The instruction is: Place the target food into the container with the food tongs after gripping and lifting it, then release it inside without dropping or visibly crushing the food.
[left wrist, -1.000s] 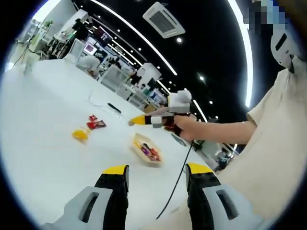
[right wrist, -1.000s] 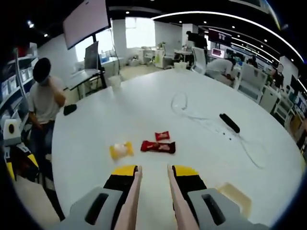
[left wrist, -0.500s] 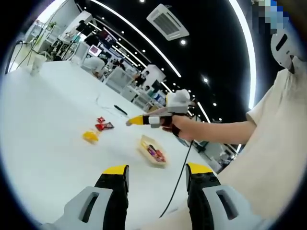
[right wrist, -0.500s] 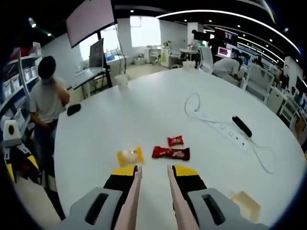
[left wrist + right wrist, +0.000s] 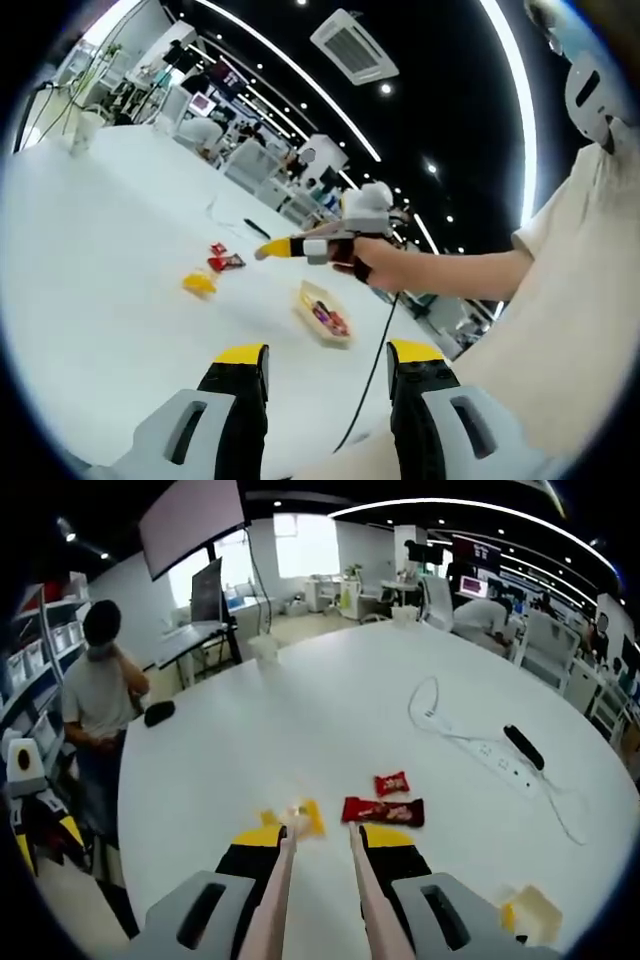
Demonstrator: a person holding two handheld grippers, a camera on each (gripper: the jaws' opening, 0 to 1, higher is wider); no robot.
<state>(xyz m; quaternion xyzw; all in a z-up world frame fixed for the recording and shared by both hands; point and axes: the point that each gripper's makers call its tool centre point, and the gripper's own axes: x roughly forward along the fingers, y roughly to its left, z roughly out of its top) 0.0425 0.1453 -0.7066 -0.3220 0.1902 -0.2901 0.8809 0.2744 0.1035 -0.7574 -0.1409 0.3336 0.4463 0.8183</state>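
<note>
A yellow snack packet (image 5: 300, 818) lies on the white table (image 5: 300, 710), just off the left tip of the beige food tongs (image 5: 278, 880). My right gripper (image 5: 320, 840) is shut on the tongs, whose two arms stand apart with nothing between them. A long red packet (image 5: 383, 810) and a small red packet (image 5: 391, 782) lie just right of the tips. The pale container (image 5: 535, 915) sits at the lower right. From the left gripper view, a hand holds the right gripper (image 5: 290, 248) above the yellow packet (image 5: 200, 284) and the container (image 5: 322, 313), which holds snacks. My left gripper (image 5: 328, 360) is open.
A white power strip with its cable (image 5: 490, 750) and a black object (image 5: 525, 745) lie at the far right of the table. A cup (image 5: 265, 645) stands at the far edge. A person (image 5: 95, 690) stands beyond the table's left side. A black cable (image 5: 370, 375) hangs from the right gripper.
My right gripper with the tongs has come closer to the packets, and the yellow packet now lies at the left tong tip. The left gripper stays open and has only tilted a little.
</note>
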